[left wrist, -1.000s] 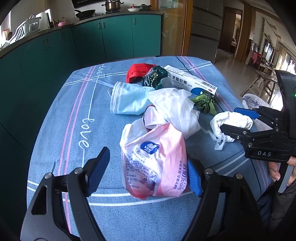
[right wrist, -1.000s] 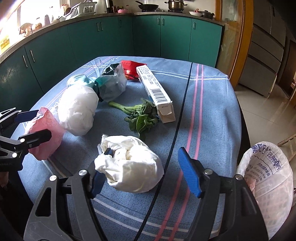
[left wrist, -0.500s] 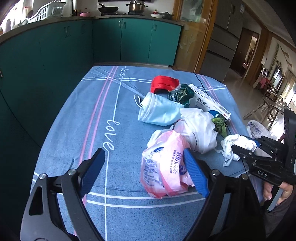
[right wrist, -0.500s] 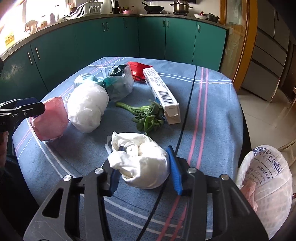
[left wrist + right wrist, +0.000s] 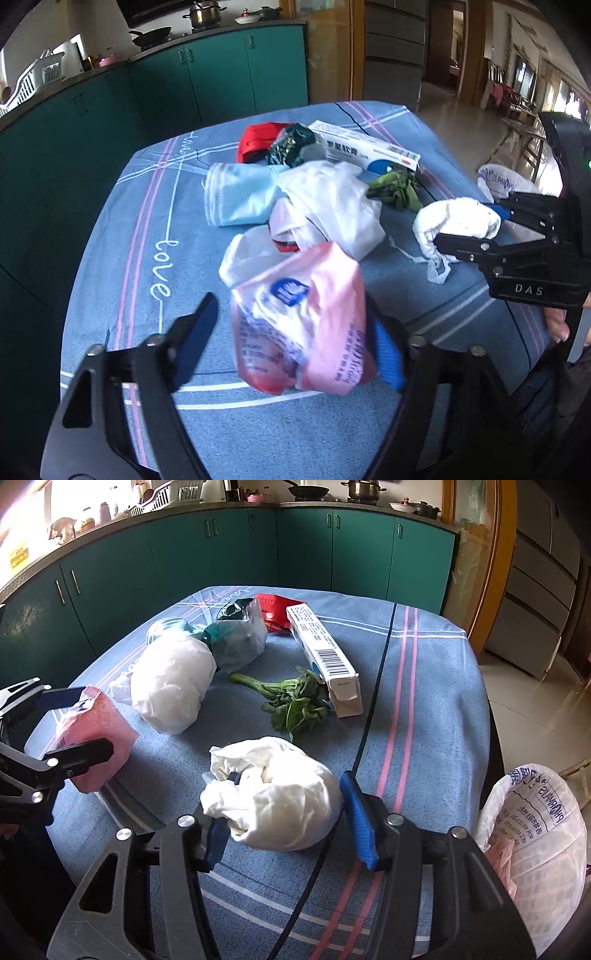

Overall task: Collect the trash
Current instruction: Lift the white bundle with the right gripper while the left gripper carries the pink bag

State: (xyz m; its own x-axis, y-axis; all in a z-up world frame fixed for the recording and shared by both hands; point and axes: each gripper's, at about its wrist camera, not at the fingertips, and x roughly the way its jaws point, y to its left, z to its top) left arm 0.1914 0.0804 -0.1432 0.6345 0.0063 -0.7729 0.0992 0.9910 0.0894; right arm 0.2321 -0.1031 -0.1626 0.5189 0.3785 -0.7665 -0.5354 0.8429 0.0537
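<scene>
On the blue tablecloth (image 5: 424, 686), near its front edge, the crumpled white wad (image 5: 273, 797) sits between the right gripper (image 5: 284, 819)'s opening jaws, both pads touching it; it looks light, soft and squashy, best pinched across its bulk. The left gripper (image 5: 291, 339), angled down, is closing around the pink plastic bag (image 5: 306, 325), one pad touching, the other apart.
</scene>
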